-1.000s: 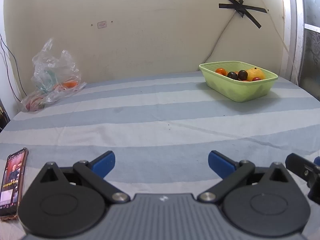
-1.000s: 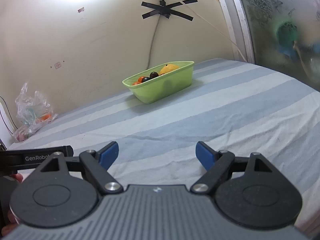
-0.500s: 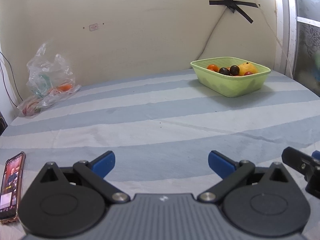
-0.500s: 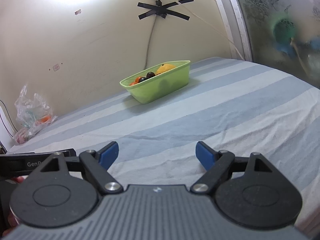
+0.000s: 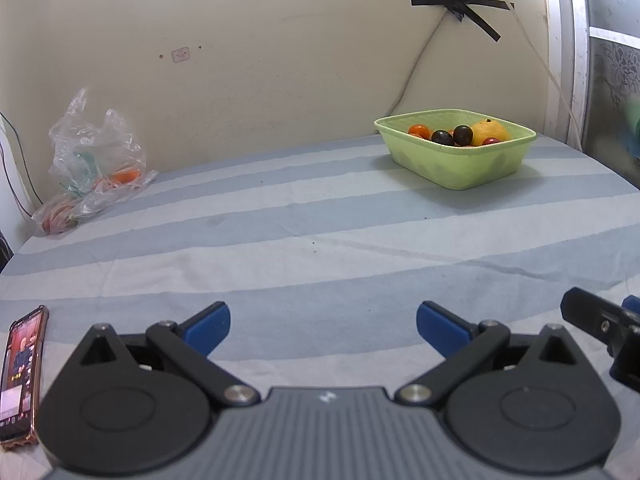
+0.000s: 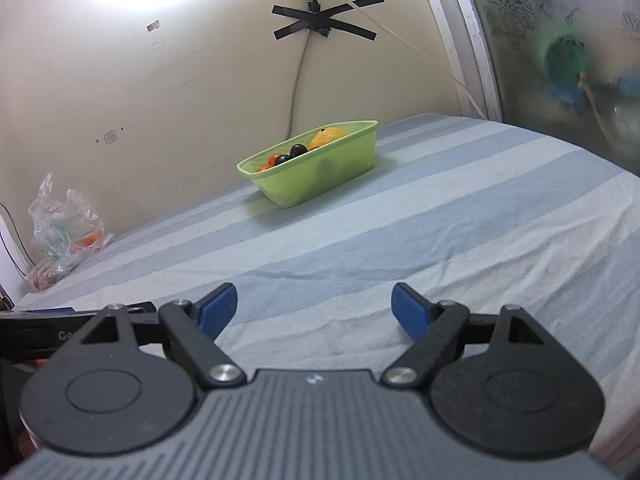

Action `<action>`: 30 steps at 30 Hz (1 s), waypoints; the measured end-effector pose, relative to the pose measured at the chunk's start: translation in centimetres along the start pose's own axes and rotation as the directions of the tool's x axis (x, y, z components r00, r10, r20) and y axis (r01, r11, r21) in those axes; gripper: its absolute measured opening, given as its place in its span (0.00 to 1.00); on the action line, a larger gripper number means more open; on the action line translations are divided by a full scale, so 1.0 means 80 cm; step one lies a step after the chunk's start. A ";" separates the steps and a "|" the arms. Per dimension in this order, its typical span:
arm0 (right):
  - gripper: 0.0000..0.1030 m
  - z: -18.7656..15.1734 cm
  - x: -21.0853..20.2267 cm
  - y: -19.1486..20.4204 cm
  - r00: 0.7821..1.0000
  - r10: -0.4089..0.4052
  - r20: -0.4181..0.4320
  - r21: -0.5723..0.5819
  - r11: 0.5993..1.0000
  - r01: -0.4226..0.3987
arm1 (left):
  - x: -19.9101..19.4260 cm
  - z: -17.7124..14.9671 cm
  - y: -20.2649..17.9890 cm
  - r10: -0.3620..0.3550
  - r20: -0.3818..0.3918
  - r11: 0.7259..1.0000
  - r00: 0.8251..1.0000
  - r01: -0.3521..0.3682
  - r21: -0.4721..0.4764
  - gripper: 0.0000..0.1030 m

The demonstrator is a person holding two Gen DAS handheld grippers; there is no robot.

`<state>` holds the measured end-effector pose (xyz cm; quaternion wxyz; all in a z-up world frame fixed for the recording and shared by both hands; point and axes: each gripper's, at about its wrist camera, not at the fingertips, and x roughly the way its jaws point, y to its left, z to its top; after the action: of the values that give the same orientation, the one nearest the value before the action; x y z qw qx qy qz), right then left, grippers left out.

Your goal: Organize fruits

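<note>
A: Listing what is on the striped sheet (image 5: 320, 216). Item one: green tub (image 5: 460, 168), far side, close to the wall, well apart from both tools. Contents visible: one orange (image 5: 489, 132), two dark round fruits (image 5: 452, 136), small red ones (image 5: 419, 130). What lies beneath them is hidden.

B: Tools?

A: Left gripper (image 5: 323, 322): blue fingers spread wide, nothing between them, low over the near edge of the sheet. Right gripper (image 6: 314, 306): the same, released and empty, just beside the left one.

B: Other items?

A: Clear plastic bag (image 5: 94, 160) at the far left by the wall, something orange inside; what it is, I cannot tell. Phone (image 5: 20, 372), screen lit, lying just left of the left gripper.

B: Hazards, then.

A: Judged only. First, the fruits are small, round and piled, so fingers closing off-centre would likely squirt one out, and it could roll across the sheet. Second, the tub looks light and sits on soft cloth, so a push on its rim might tip or slide it. Third, the two tools are close together; reaching at once risks a knock. Fourth, a wide sweep by the left tool could catch the phone.
</note>
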<state>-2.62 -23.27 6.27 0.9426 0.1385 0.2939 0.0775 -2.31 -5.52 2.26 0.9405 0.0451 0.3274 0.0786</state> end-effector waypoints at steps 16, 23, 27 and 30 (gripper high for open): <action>0.84 0.019 -0.004 -0.004 1.000 0.013 0.026 0.015 1.000 -0.013 | 0.004 0.011 -0.001 0.000 -0.008 1.000 1.000 0.000 -0.012 1.00; 0.84 0.021 -0.005 -0.005 0.999 0.013 0.033 0.021 1.000 -0.014 | 0.004 0.020 -0.002 0.018 0.003 1.000 1.000 -0.018 -0.016 1.00; 0.84 0.022 -0.006 -0.004 0.999 0.014 0.035 0.024 1.000 -0.015 | 0.002 0.021 -0.008 0.014 0.013 1.000 1.000 -0.014 0.002 1.00; 0.84 0.022 -0.007 -0.005 0.999 0.016 0.038 0.027 1.000 -0.017 | -0.001 0.022 -0.013 0.011 0.019 1.000 1.000 -0.011 0.017 1.00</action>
<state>-2.06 -24.16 7.88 0.9453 0.1550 0.2762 0.0785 -1.14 -6.63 3.50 0.9427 0.0556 0.3189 0.0805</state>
